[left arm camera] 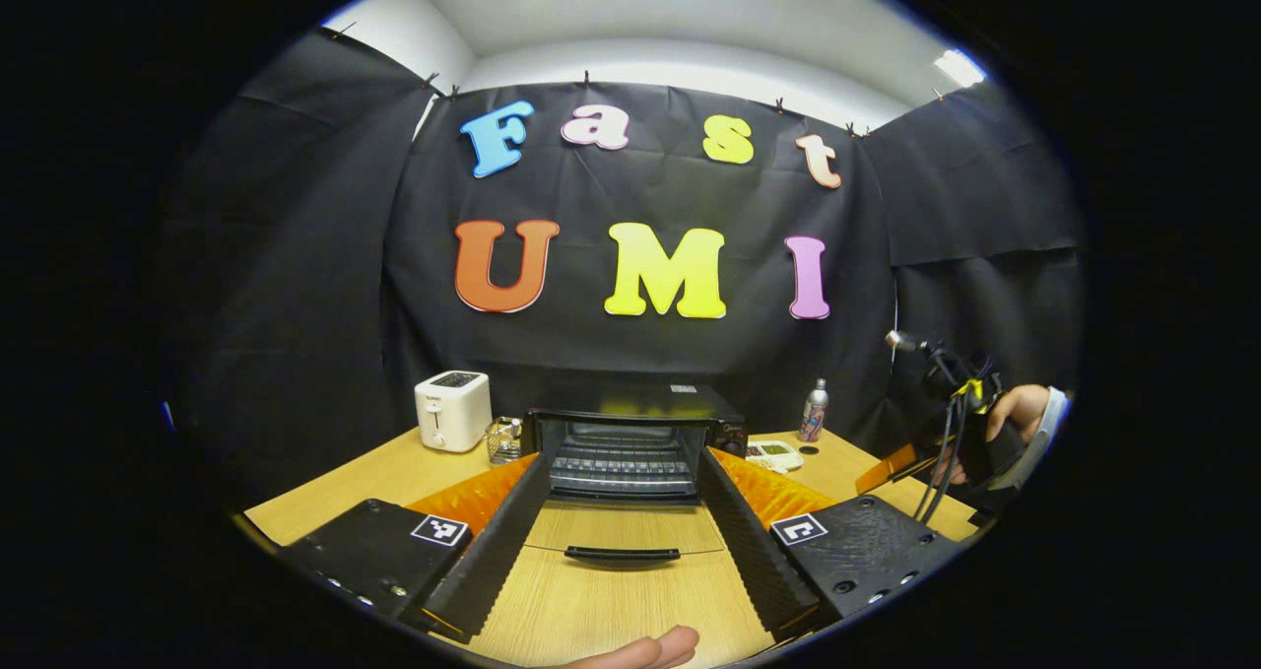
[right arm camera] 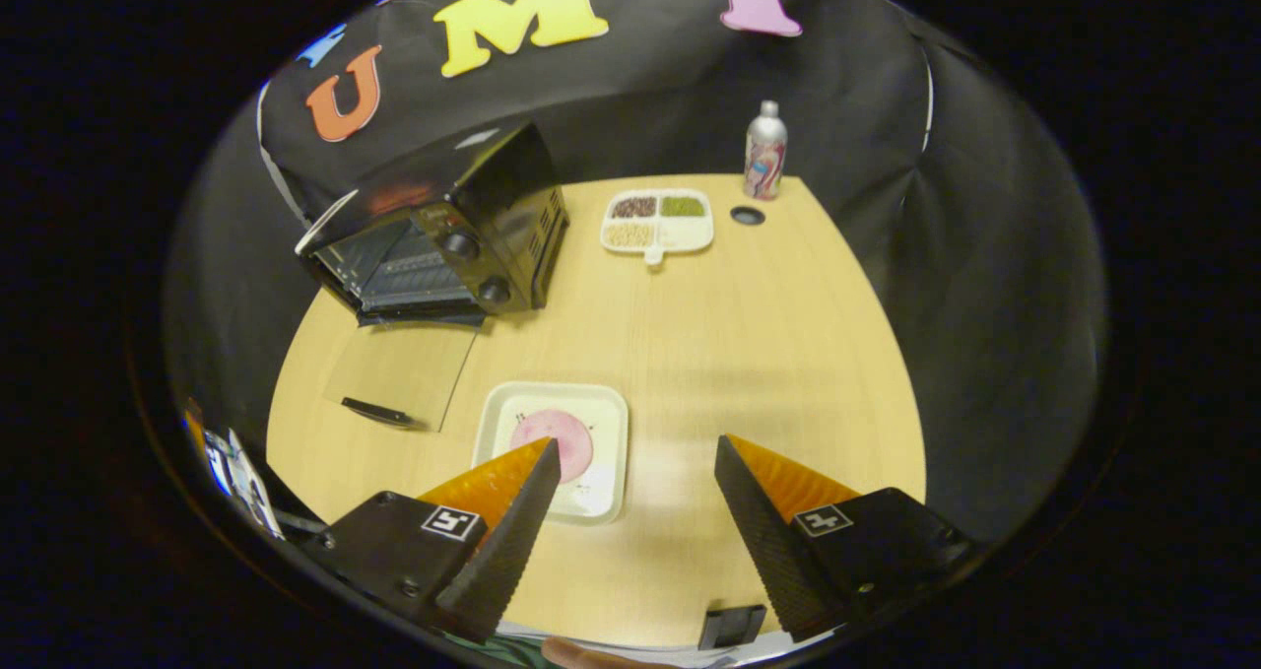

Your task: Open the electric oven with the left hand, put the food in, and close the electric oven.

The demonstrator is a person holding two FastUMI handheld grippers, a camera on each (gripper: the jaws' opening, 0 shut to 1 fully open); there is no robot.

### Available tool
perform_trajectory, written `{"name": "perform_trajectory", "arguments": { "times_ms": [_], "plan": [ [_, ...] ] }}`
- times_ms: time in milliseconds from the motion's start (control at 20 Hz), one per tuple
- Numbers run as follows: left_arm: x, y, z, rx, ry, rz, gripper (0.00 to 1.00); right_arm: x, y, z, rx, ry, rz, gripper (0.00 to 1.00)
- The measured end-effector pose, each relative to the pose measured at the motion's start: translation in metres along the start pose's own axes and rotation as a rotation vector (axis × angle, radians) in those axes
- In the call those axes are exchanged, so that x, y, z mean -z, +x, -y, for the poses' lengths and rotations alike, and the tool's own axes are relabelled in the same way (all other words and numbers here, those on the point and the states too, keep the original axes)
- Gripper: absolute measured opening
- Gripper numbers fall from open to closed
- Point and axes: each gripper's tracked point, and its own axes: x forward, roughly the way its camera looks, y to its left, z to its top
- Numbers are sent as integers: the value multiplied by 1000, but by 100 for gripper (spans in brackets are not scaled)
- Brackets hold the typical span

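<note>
The left hand-held gripper is spread wide and grasps nothing, with the oven straight ahead, its glass door lying flat on the counter between the fingers. The right hand-held gripper is also released, hovering above the plate of pink food just ahead

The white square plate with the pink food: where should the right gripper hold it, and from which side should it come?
Probably the plate by its raised near rim, approached from above and the front. It lies flat on the table, so only the rim offers an edge, and the open right gripper hovers just before it. The pink food sits mid-plate.
</note>
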Motion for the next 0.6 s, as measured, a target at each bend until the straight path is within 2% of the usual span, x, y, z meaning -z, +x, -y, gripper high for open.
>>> {"name": "perform_trajectory", "arguments": {
  "times_ms": [50,200,300,350,500,600],
  "plan": [
    [-5,-8,-2,-1,0,11,95,2,11,2,-13,16,-38,90],
    [-19,-23,-11,-22,14,47,94,12,42,0,-48,62,-137,81],
    [-28,-32,-11,-29,27,62,94,18,59,-11,-120,45,-191,74],
    [-32,-35,-9,-26,36,67,95,21,67,-14,-150,39,-218,62],
    [-36,-38,-1,-17,54,68,95,29,92,-10,-170,49,-298,39],
    [-35,-38,3,-13,65,63,94,43,96,-15,-227,41,-408,17]
  ]
}}
